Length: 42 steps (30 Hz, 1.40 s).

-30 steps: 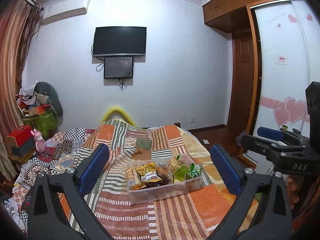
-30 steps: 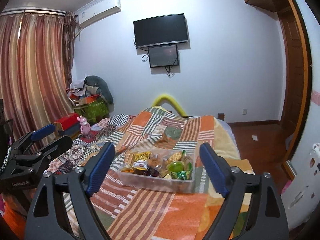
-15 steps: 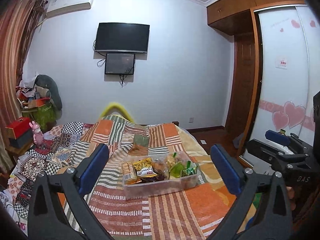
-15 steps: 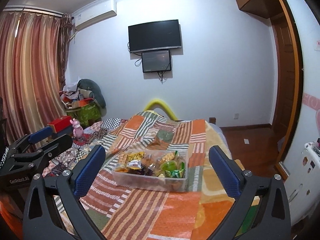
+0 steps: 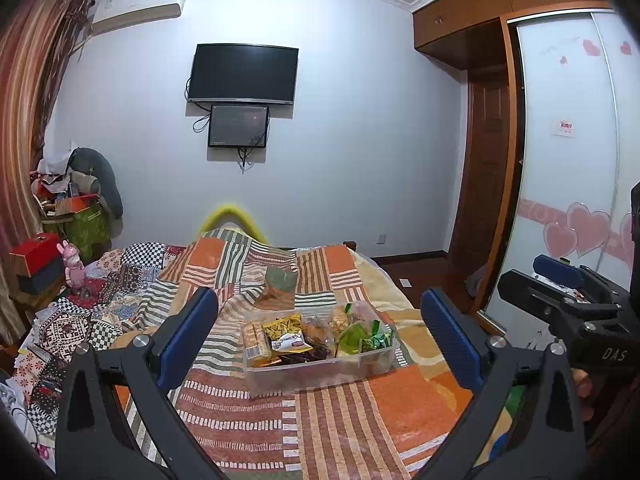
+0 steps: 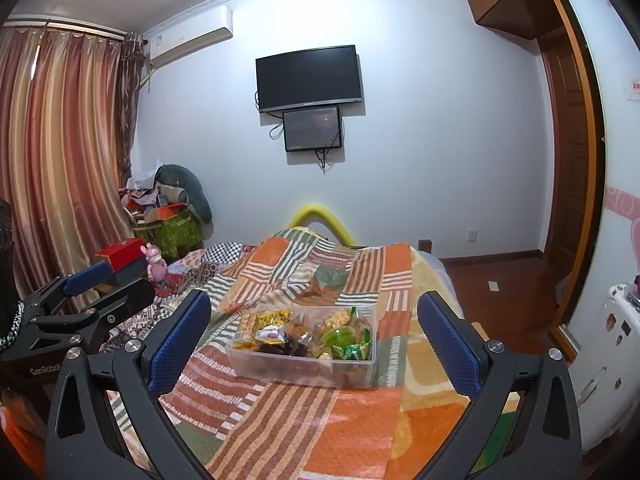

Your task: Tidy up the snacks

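- Left wrist view: your left gripper [image 5: 320,332] hangs above the bed [image 5: 340,420] with its fingers [image 5: 188,336] spread wide and nothing between them.
- You have one clear plastic tub [image 5: 320,364] on the patchwork quilt, near the foot of the bed and well ahead of the fingers.
- Snacks [image 5: 316,334] already lie packed inside the tub: one tan biscuit pack at the left end, one yellow bag, one white-and-red packet, a dark wrapper in front, and green packets at the right. The exact total is too jumbled to count.
- No loose snack shows on the quilt, so the gathering looks largely done; whatever sorting you still intend inside the tub has not visibly begun.
- Your right gripper [image 5: 568,292] shows at the right edge, side on, apparently holding nothing.

- Right wrist view: your right gripper [image 6: 316,332] is likewise spread open and empty, aimed at the same tub [image 6: 304,364], which sits apart from both fingers.
- Count here: one tub, two grippers, one green jelly cup among roughly eight or more packets.
- Your left gripper [image 6: 80,308] sits at the left edge, clear of the quilt.
- Neither gripper touches the tub or a snack yet.
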Tool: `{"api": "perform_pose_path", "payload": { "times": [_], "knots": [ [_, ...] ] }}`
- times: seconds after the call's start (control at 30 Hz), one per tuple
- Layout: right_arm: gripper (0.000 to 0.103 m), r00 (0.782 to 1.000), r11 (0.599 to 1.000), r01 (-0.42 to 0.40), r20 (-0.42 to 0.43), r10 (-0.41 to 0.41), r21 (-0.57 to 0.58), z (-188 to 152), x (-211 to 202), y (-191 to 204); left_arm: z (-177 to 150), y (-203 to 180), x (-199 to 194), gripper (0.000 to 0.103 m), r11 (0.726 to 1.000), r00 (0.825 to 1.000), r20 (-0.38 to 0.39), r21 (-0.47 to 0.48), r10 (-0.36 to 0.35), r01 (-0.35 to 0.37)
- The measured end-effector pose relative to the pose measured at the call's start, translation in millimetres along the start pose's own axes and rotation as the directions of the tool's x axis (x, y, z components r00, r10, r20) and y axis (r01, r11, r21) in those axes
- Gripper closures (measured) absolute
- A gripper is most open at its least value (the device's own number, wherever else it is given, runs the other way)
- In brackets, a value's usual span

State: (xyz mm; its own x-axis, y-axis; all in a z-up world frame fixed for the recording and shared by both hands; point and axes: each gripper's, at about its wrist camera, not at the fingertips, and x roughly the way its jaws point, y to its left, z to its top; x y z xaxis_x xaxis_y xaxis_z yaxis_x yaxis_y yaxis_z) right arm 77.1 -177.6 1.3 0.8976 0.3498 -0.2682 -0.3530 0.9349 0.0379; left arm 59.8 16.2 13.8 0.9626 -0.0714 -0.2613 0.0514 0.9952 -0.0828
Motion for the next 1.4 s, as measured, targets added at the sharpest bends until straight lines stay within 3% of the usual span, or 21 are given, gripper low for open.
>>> {"api": "perform_pose_path", "payload": {
  "times": [1.4],
  "knots": [
    [0.000, 1.000, 1.000, -0.001, 0.013, 0.001, -0.011, 5.9, -1.6, 4.8, 2.6, -4.1, -2.3, 0.000, 1.000, 1.000, 0.006, 0.012, -0.015, 0.015]
  ]
}}
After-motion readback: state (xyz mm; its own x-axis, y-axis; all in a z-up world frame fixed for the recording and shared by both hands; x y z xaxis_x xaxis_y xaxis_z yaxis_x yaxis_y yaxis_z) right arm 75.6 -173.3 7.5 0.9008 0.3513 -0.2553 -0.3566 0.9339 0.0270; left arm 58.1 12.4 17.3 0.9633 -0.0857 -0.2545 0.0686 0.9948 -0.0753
